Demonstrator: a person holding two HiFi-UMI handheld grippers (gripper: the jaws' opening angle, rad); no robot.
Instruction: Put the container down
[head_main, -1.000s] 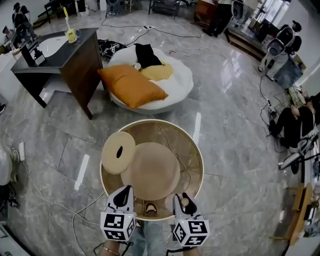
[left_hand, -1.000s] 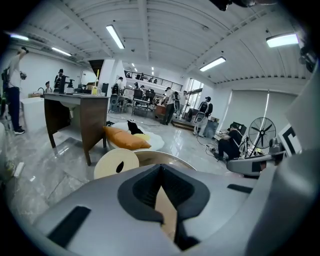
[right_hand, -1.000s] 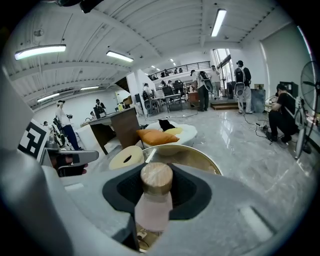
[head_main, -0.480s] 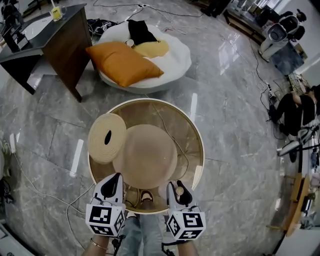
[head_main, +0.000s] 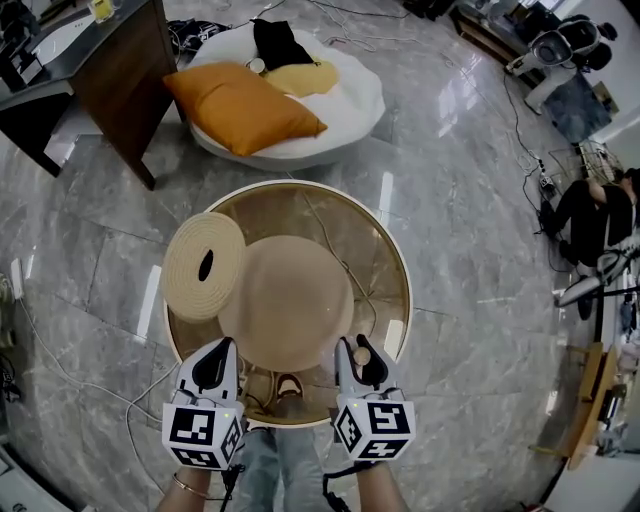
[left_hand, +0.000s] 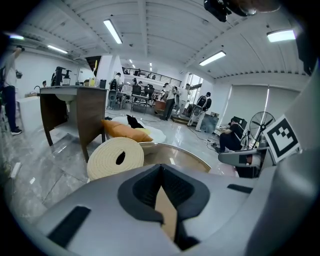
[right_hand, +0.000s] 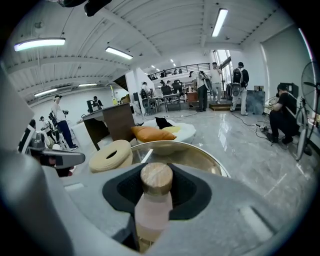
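The container is a small pale pink bottle (right_hand: 153, 205) with a round wooden cap (head_main: 362, 355). My right gripper (right_hand: 156, 197) is shut on its body and holds it upright. It hangs over the near right rim of a round glass table (head_main: 398, 250) in the head view, where my right gripper (head_main: 358, 358) shows. My left gripper (head_main: 218, 362) hovers over the near left rim. In the left gripper view the left gripper (left_hand: 161, 172) has its tips together and holds nothing, with only a tan sliver showing through the slit behind them.
A cream coiled ring (head_main: 203, 265) lies on the table's left part. The tan round base (head_main: 285, 300) and a shoe (head_main: 288, 386) show through the glass. Beyond are a white round bed with an orange cushion (head_main: 240, 105), a dark desk (head_main: 110, 60), floor cables, and a crouching person (head_main: 590, 215).
The table has slid up and left in the head view as the camera moved. Both grippers sit a little further over the near rim. The bottle stays in the right gripper.
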